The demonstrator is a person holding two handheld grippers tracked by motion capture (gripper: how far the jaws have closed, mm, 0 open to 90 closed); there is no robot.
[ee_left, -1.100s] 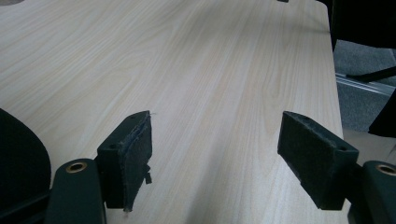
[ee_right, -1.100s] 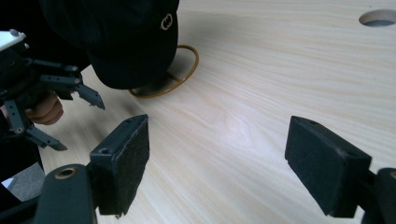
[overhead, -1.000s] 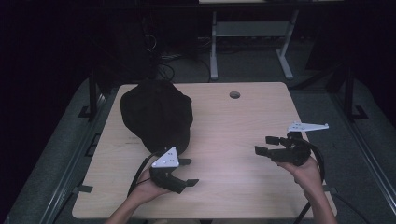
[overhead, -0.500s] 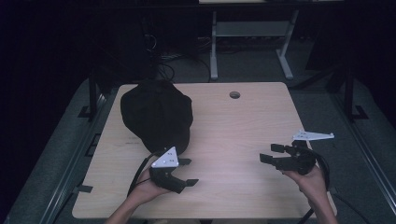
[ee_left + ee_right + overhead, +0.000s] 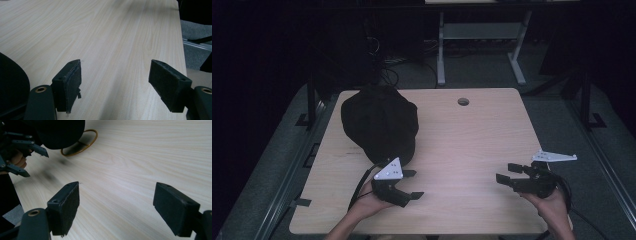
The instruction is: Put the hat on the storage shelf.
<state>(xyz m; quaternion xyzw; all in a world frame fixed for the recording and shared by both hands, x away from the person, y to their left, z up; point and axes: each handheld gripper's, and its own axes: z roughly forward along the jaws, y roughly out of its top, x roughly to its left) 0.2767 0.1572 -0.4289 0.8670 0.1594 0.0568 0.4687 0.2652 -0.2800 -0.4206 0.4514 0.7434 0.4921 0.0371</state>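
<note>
high view: both grippers idle, left gripper [image 5: 408,184] and right gripper [image 5: 507,173] fingers wide, empty. black cap [image 5: 379,123] on table [image 5: 472,135] just beyond left fingers. likely pre-grasp; next needs reaching cap.

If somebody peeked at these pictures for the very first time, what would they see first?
Probably the big black cloth bundle lying on the left part of the pale wooden table. Next, the two black hand-held grippers near the front edge, the left gripper just beside the bundle and the right gripper opposite, both open.
</note>
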